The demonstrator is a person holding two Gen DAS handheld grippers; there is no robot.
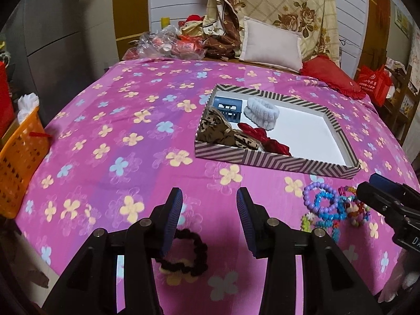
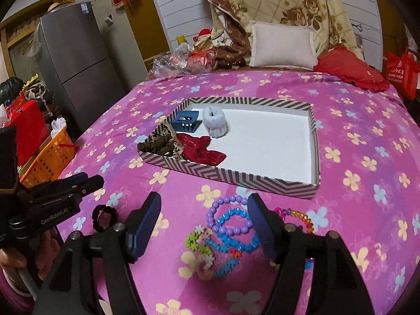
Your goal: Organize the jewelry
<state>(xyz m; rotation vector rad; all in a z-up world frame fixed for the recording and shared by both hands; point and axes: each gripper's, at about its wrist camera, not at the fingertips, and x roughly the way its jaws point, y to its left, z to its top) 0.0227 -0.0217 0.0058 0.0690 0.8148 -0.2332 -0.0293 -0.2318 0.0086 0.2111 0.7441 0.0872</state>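
Observation:
A striped shallow box [image 1: 270, 158] [image 2: 231, 176] lies on the pink floral bedspread. It holds a blue claw clip [image 1: 227, 109] [image 2: 185, 124], a pale fluffy band [image 1: 261, 112] [image 2: 215, 120], a red bow [image 1: 265, 139] [image 2: 200, 148] and a leopard scrunchie [image 1: 220, 132] [image 2: 161, 144]. My left gripper [image 1: 209, 204] [image 2: 86, 181] is open above a black scrunchie [image 1: 191, 252] [image 2: 104, 216]. My right gripper [image 2: 204, 204] [image 1: 367, 187] is open over a pile of bead bracelets: purple [image 2: 228, 214] [image 1: 319, 199], blue [image 2: 236, 232] [image 1: 328, 207], and multicoloured [image 2: 302, 216] [image 1: 357, 210].
An orange basket [image 1: 18, 160] [image 2: 50, 155] stands off the bed's left edge, with a grey fridge [image 2: 76, 52] behind. Pillows [image 1: 271, 44] [image 2: 282, 46], a red cushion [image 1: 330, 76] [image 2: 349, 69] and plastic bags [image 1: 168, 43] lie at the bed's head.

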